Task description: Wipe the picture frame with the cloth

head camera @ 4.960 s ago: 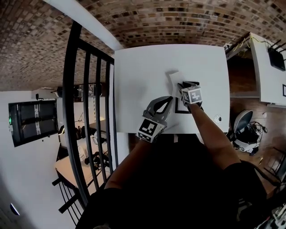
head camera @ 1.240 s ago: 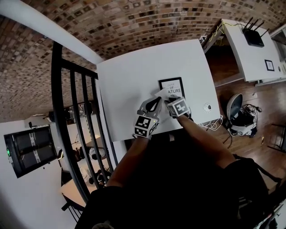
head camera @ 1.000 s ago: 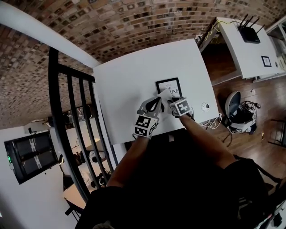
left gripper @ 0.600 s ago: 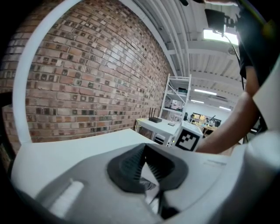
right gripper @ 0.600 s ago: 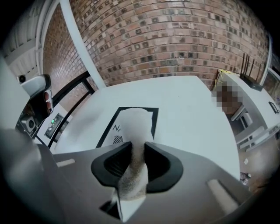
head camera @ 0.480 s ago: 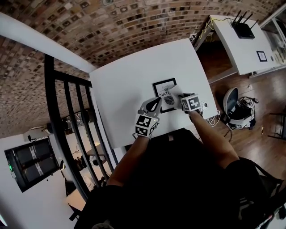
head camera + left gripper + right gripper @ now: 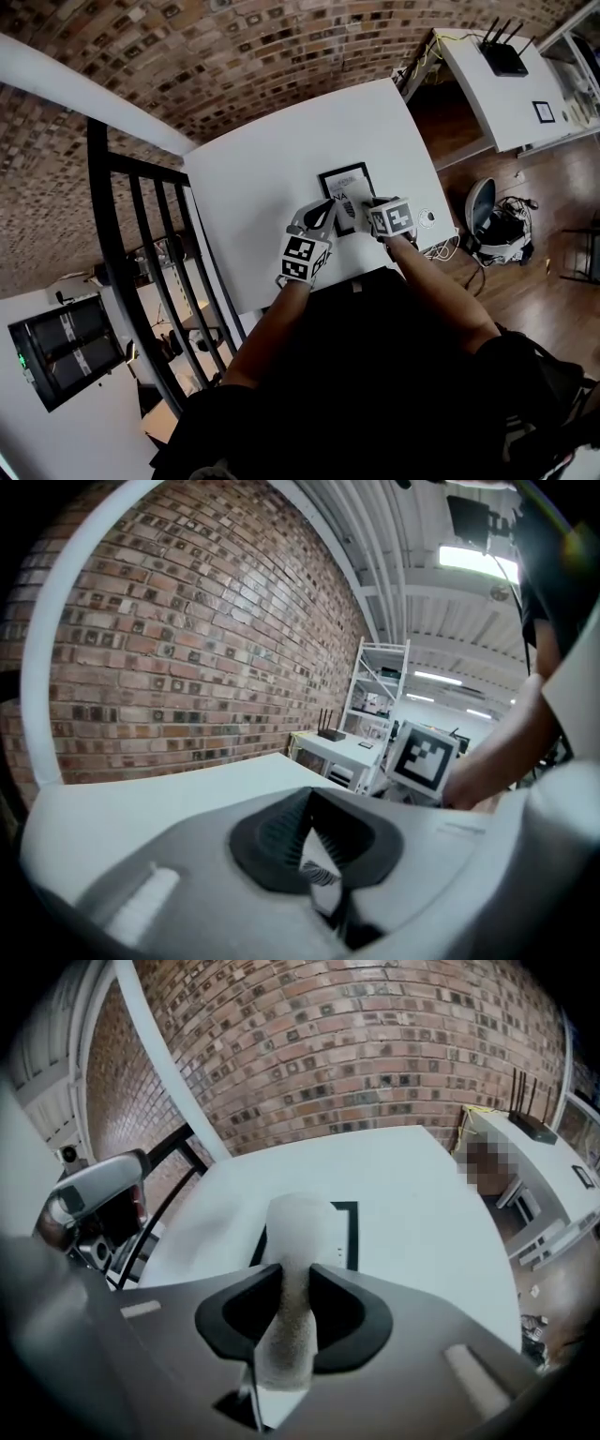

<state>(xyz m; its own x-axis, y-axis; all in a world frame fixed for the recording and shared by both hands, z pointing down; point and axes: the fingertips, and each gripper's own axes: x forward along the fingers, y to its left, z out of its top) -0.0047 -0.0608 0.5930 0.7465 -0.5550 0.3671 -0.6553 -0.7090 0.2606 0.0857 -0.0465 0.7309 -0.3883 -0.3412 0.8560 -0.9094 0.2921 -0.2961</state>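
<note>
Pressure matters most in this wiping step, we judge: keep the cloth flat on the glass and sweep evenly while the other tool steadies the frame. Nearest us, the right hand-held gripper (image 7: 292, 1277) has its jaws drawn close, pinching the white cloth (image 7: 298, 1227), whose free end reaches out over the picture frame (image 7: 344, 184). The left hand-held gripper (image 7: 324, 209) has its tips pressed together on nothing, at the frame's left edge; we cannot tell whether it touches. The frame lies flat on the white desk (image 7: 267, 173), near its front edge.
</note>
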